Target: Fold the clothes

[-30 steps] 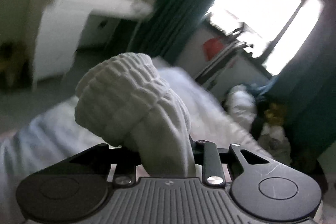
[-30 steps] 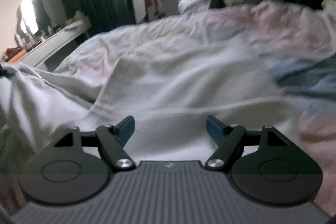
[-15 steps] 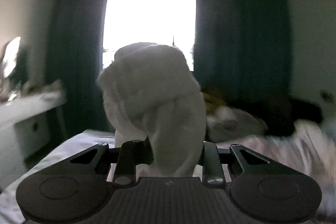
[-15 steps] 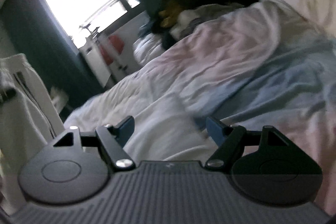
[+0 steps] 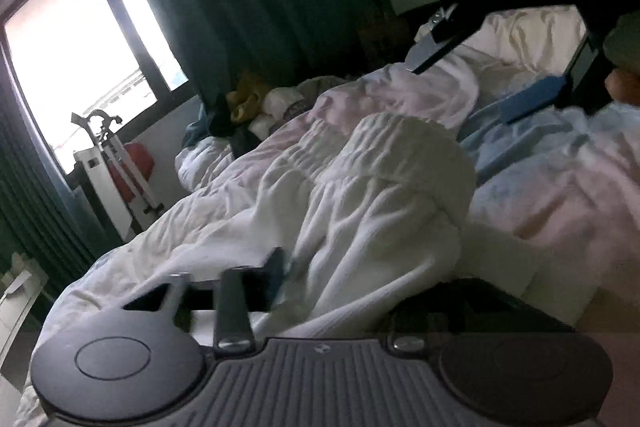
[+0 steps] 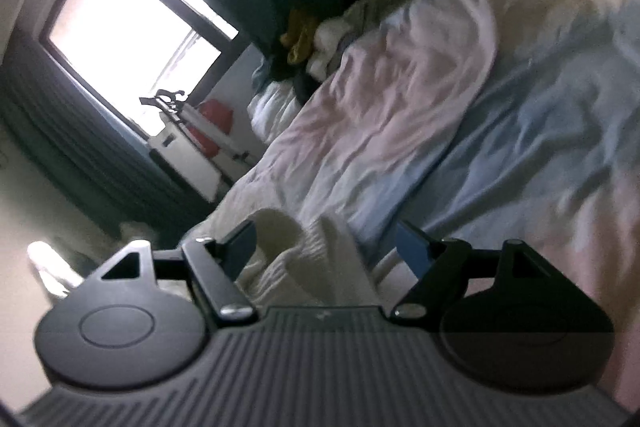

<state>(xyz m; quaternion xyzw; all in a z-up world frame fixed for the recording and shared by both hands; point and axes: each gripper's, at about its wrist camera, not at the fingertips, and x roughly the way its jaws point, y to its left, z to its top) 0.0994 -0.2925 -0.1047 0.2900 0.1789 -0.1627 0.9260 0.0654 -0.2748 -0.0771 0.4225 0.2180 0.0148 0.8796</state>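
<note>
Left wrist view: white ribbed knit garment (image 5: 360, 195) on rumpled bed (image 5: 560, 163)
Its gathered waistband points away up-right; left tongs (image 5: 344, 279) have just opened, straddling it; right tongs (image 6: 324, 247) gape

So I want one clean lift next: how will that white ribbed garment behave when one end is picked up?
The white garment would probably go floppy and drape, since it lies in soft folds on the bed. Its gathered ribbed band looks stretchy, so it may sag. It seems light for its bulk.
</note>
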